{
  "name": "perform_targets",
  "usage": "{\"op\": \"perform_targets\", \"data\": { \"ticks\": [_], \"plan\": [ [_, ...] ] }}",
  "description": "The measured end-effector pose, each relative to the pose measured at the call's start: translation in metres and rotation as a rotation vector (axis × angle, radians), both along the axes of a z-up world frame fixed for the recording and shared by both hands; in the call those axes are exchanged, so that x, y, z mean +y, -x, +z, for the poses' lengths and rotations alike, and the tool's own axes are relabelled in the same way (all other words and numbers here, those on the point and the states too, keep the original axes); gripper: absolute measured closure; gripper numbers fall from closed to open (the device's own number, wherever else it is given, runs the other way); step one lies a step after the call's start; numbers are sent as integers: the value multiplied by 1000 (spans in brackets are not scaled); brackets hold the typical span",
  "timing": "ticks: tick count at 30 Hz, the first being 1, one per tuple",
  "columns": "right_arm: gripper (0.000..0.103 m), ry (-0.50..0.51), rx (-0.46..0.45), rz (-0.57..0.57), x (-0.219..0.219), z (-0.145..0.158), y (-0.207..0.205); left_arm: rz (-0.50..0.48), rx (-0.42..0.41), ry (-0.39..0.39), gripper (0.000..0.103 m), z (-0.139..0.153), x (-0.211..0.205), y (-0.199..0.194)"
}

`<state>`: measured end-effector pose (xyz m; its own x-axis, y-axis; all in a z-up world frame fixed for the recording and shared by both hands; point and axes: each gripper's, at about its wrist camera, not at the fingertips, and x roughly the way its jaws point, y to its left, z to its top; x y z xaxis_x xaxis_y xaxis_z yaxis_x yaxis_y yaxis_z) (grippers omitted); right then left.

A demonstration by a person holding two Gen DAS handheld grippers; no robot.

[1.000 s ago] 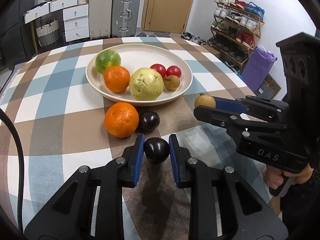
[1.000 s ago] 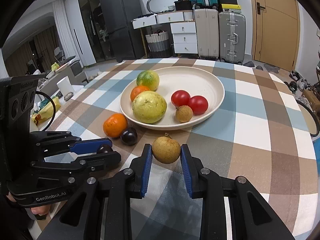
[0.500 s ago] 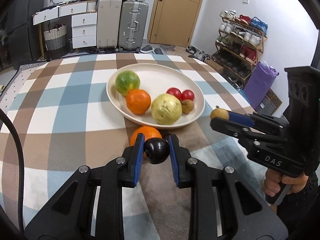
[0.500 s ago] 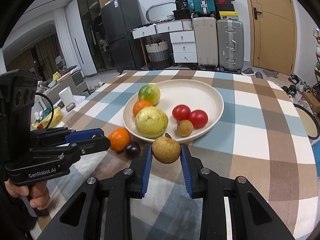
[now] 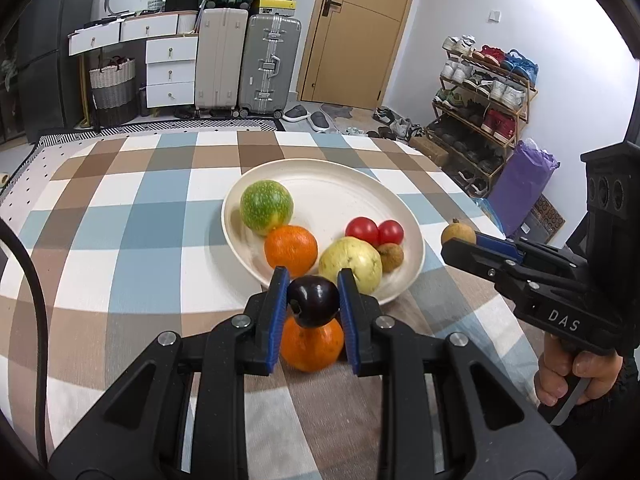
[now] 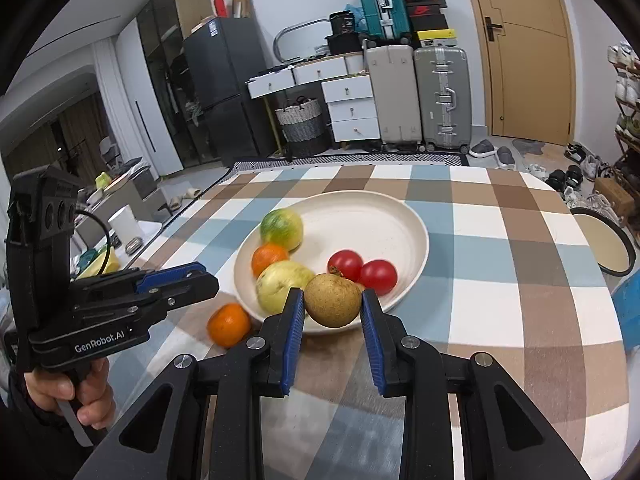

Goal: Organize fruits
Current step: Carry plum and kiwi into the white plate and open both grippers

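Left gripper clamps a glossy, dark round plum; right gripper pinches a rough tan fruit. Just ahead sits the smooth cream bowl.

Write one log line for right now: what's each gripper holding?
left gripper: shut on dark plum | right gripper: shut on brown fruit | plate: six fruits | orange: on table
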<state>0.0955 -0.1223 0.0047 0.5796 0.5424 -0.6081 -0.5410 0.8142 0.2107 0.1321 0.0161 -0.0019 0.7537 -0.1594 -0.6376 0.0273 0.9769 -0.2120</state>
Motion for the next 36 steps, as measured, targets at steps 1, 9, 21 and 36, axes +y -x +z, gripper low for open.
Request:
{"op": "perform_targets", "data": {
  "ticks": [1,9,21,36],
  "plan": [
    [73,0,0,-2,1,0,-1,1,-2,-1,81,-1,0,-3],
    [73,-1,4,-21,1,-3,-14,8,2,-11,81,-6,3,-27],
    [73,-5,34,-27,6,-15,-31,13,-10,-26,81,-10,3,-43],
    [61,1,41,-15,17,-22,-37,7,4,-12,81,-24,7,-48]
  ]
}}
